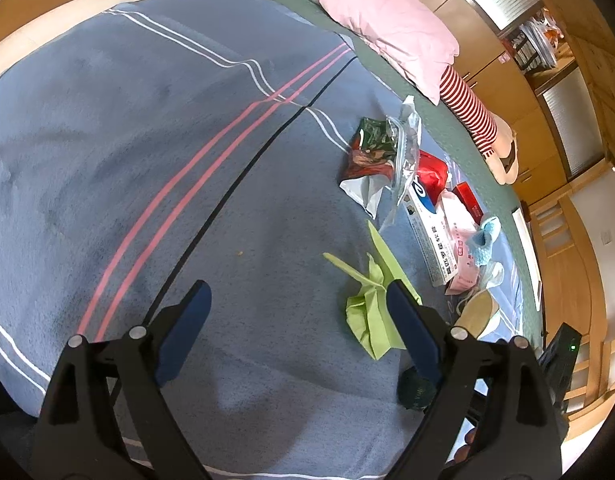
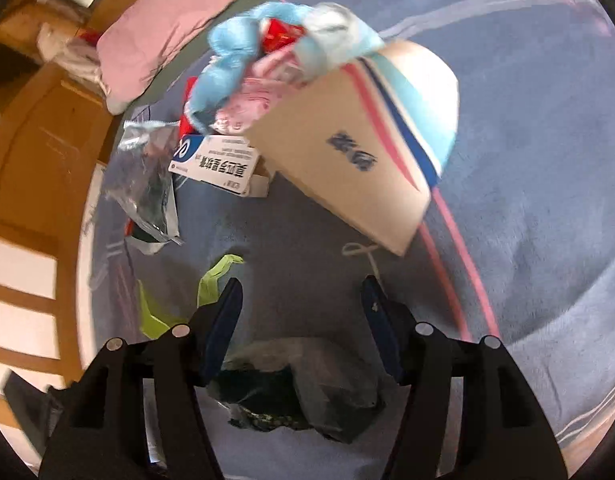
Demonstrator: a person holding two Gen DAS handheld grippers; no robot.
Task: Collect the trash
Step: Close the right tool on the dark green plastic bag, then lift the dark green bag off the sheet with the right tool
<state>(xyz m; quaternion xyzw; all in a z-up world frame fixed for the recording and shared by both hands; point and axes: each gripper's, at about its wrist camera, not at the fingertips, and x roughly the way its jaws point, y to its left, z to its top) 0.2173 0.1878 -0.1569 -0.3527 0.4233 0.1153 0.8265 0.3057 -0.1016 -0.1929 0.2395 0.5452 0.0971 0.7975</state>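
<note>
On the bed, a blue-grey blanket (image 1: pixel 127 140) with white, pink and black stripes carried a scatter of trash toward its right side in the left wrist view. Nearest the left claw (image 1: pixel 297 300) lay a crumpled lime-green paper (image 1: pixel 367 304), touching the inner face of its right finger; the claw stood wide open and held nothing. Farther off lay a dark green and red snack wrapper (image 1: pixel 367 148) with a clear plastic bag (image 1: pixel 407 148) over it, then a white medicine box (image 1: pixel 427 228), a pink packet (image 1: pixel 461 240), a small red box (image 1: pixel 469 200) and a light blue knitted piece (image 1: pixel 485 236) packed close together. A pink pillow (image 1: pixel 391 24) rested at the far edge of the bed. In the right wrist view, the right claw (image 2: pixel 301 296) was likewise spread wide and empty, hovering over the blanket, with a dark crumpled plastic bag (image 2: pixel 299 388) lying close beneath it. Beyond it a tan paper bag (image 2: pixel 347 152) with pink, blue and pale blue stripes was tipped over, the blue knit, red and pink items at its mouth, blurred.
</note>
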